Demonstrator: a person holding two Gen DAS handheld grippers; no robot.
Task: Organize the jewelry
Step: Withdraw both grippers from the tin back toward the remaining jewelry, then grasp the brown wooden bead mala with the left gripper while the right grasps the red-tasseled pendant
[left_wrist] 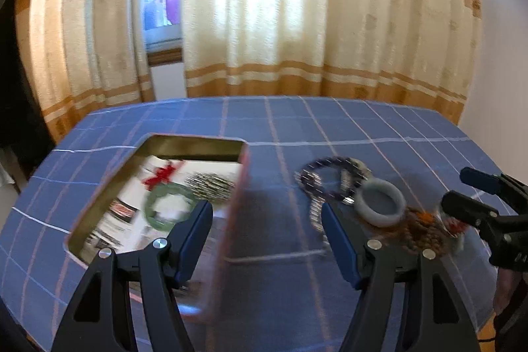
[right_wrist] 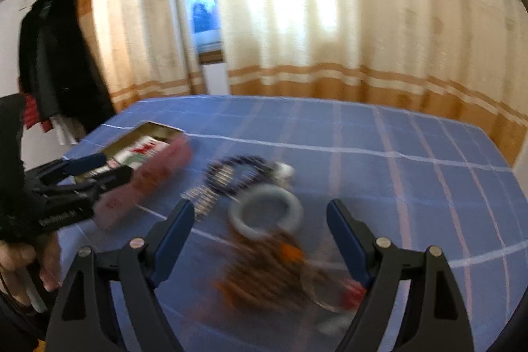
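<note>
An open red tin box (left_wrist: 236,207) lies on the blue checked table, holding a green bangle (left_wrist: 166,203), a silver chain pile (left_wrist: 209,185) and a red ornament (left_wrist: 163,175). My left gripper (left_wrist: 267,220) is open and empty over the box's right wall. To its right lie a dark bead bracelet (left_wrist: 333,174), a grey bangle (left_wrist: 379,202) and brown beads (left_wrist: 425,230). My right gripper (right_wrist: 260,220) is open and empty above the grey bangle (right_wrist: 264,213) and brown beads (right_wrist: 264,272). The box (right_wrist: 148,177) and left gripper (right_wrist: 95,169) show at the left.
The blue checked tablecloth (left_wrist: 363,127) covers the table. Beige and orange curtains (left_wrist: 280,22) hang behind its far edge. A dark coat (right_wrist: 52,55) hangs at the far left. A small red and clear item (right_wrist: 349,292) lies by my right gripper's right finger.
</note>
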